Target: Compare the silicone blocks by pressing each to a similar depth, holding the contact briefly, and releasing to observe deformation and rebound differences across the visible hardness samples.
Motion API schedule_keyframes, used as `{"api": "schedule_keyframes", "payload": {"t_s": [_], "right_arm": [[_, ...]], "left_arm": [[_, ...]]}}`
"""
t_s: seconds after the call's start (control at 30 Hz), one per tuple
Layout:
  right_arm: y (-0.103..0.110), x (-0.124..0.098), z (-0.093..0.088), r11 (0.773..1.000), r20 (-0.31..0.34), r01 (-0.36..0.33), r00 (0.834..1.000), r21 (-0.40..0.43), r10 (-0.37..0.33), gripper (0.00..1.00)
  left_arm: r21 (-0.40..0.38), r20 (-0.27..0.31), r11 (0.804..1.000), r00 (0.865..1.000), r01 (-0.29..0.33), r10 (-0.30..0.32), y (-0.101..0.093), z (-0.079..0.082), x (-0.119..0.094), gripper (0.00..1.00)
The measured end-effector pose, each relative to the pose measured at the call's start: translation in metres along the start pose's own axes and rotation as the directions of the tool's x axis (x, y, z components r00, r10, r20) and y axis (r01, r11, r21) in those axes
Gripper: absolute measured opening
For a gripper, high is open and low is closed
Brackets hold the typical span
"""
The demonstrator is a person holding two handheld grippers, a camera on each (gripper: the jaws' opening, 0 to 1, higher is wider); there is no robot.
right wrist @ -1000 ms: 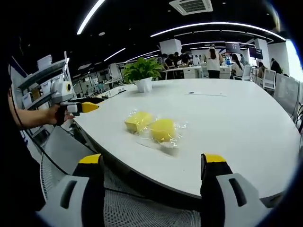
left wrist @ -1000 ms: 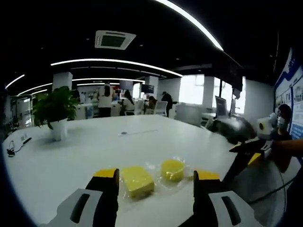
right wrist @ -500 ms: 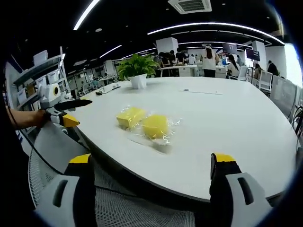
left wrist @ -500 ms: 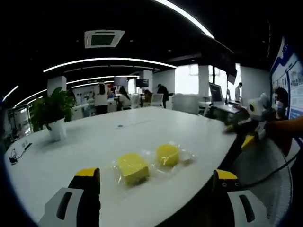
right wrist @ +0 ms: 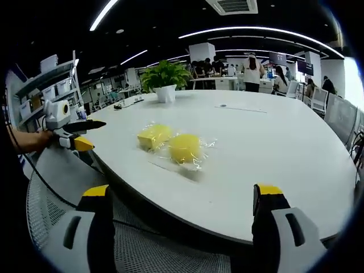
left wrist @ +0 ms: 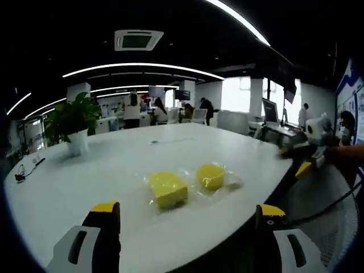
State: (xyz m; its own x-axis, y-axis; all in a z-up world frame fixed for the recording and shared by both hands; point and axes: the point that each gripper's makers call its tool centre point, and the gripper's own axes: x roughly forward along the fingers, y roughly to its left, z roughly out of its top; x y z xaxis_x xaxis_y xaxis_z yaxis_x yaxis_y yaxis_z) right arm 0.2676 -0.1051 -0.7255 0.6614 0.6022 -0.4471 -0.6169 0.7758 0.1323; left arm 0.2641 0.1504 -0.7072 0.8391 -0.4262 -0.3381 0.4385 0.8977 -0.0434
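Note:
Two yellow silicone blocks lie side by side in clear plastic wrap on the white table [left wrist: 85, 176], near its edge. In the left gripper view the square block [left wrist: 168, 189] is on the left and the round block [left wrist: 210, 176] on the right. My left gripper [left wrist: 189, 211] stands open just short of them, touching nothing. In the right gripper view the square block [right wrist: 152, 135] and round block [right wrist: 185, 148] sit well ahead of my right gripper [right wrist: 182, 193], which is open and held off the table's edge. The left gripper [right wrist: 82, 133] shows at the left with jaws apart, and the right gripper [left wrist: 297, 159] shows at the right.
A potted plant [left wrist: 74, 122] [right wrist: 165, 79] stands far back on the table. A small cable [left wrist: 25, 170] lies at the table's far left edge. A grey mesh chair [right wrist: 62, 182] [left wrist: 324, 199] sits beside the table. People work at desks in the background.
Both grippers' jaws have spread wider than a second ago. Both cameras have shifted slightly. The blocks have not moved.

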Motion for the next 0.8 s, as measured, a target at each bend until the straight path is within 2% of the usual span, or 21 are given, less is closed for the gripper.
{"api": "schedule_keyframes", "payload": {"t_s": [0.07, 0.2, 0.37, 0.5, 0.8], "right_arm": [[-0.0021, 0.0007, -0.0016, 1.000, -0.005, 0.006, 1.000, -0.005, -0.006, 0.96], [-0.0025, 0.0009, 0.0009, 1.000, 0.011, 0.007, 1.000, -0.008, -0.007, 0.96], [-0.0058, 0.0036, -0.0064, 0.997, -0.025, 0.025, 0.999, -0.072, -0.027, 0.96], [-0.0046, 0.0027, -0.0028, 0.998, -0.004, 0.017, 1.000, -0.058, -0.017, 0.96], [-0.0037, 0.0026, -0.0077, 0.998, -0.016, 0.004, 1.000, -0.059, -0.005, 0.96]], "left_arm": [[-0.028, 0.008, 1.000, 1.000, 0.003, -0.003, 0.0008, 0.0012, 0.0002, 1.00], [-0.018, 0.002, 1.000, 1.000, -0.002, 0.002, 0.0017, -0.0008, 0.0008, 1.00], [-0.027, 0.002, 1.000, 1.000, -0.011, 0.011, 0.0045, -0.0007, 0.0021, 1.00], [-0.020, 0.001, 1.000, 1.000, -0.005, 0.005, 0.0031, -0.0012, 0.0021, 1.00], [-0.009, -0.005, 1.000, 1.000, -0.015, 0.015, 0.0048, -0.0030, 0.0016, 1.00]]}}
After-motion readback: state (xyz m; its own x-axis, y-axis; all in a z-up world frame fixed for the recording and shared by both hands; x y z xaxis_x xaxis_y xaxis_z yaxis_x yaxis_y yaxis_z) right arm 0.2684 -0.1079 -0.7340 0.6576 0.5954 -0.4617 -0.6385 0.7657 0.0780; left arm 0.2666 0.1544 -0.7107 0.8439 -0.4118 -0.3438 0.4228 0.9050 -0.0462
